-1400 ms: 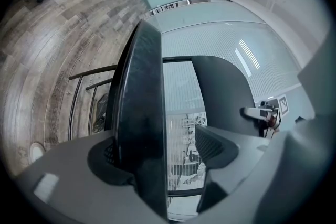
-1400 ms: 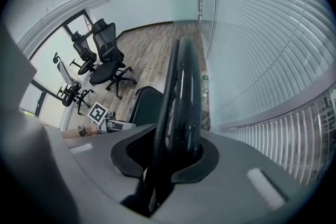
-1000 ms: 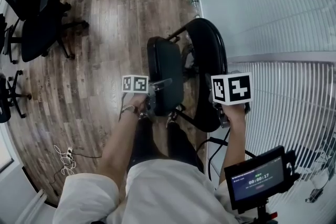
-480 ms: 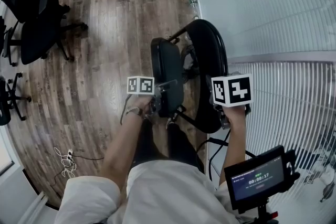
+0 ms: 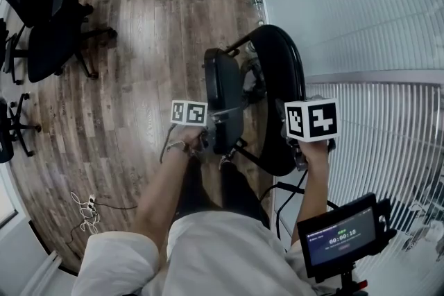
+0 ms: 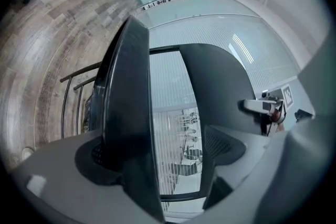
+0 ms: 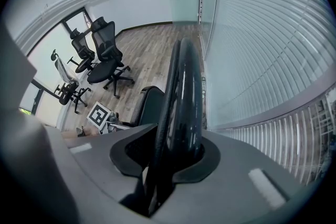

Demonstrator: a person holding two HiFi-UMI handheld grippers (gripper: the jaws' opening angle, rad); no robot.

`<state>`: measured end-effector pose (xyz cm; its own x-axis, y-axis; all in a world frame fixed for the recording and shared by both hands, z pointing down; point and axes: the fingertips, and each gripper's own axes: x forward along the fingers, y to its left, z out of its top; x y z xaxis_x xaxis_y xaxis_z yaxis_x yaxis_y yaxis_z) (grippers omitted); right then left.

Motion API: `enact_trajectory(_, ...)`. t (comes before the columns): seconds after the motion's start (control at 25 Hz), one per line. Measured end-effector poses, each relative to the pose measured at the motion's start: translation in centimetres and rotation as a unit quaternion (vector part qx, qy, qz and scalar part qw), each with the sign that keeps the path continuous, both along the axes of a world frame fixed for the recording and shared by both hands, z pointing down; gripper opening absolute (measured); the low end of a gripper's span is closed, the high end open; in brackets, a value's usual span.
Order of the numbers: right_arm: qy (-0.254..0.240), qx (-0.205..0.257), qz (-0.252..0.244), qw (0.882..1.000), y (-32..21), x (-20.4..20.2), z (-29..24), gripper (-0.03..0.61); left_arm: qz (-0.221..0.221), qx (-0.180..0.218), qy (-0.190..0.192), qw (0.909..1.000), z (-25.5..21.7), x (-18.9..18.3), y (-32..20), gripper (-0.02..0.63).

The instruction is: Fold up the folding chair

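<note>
Left hand-held gripper, jaws opening, straddles the folding chair's seat.

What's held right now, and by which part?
Right gripper: shut on backrest, top rim. Left gripper: jaws opening around seat edge, no grip.

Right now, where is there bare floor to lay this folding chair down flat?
The wide strip of wood floor between the folding chair and the black office chairs is bare. Nearer you on that side, a cable tangle lies on the boards. Right of the chair it is tight against the glass wall.
</note>
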<state>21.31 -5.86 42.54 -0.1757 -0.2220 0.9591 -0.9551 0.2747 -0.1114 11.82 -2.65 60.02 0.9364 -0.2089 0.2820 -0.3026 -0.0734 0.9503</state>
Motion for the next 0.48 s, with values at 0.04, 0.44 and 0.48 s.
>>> enact_trajectory(0.04,-0.001,0.001,0.0,1.0,0.0,0.0,-0.1,0.094,0.005,0.005,0.004,1.0,-0.2,0.2,0.0,0.465)
enact_trajectory(0.44,0.003,0.001,0.003,1.0,0.1,1.0,-0.2,0.092,0.018,0.007,0.03,0.9994,-0.8,1.9,0.1,0.468)
enact_trajectory(0.48,0.004,0.001,0.004,1.0,0.1,1.1,-0.2,0.092,0.019,0.005,0.031,0.9993,-0.8,1.9,0.1,0.468)
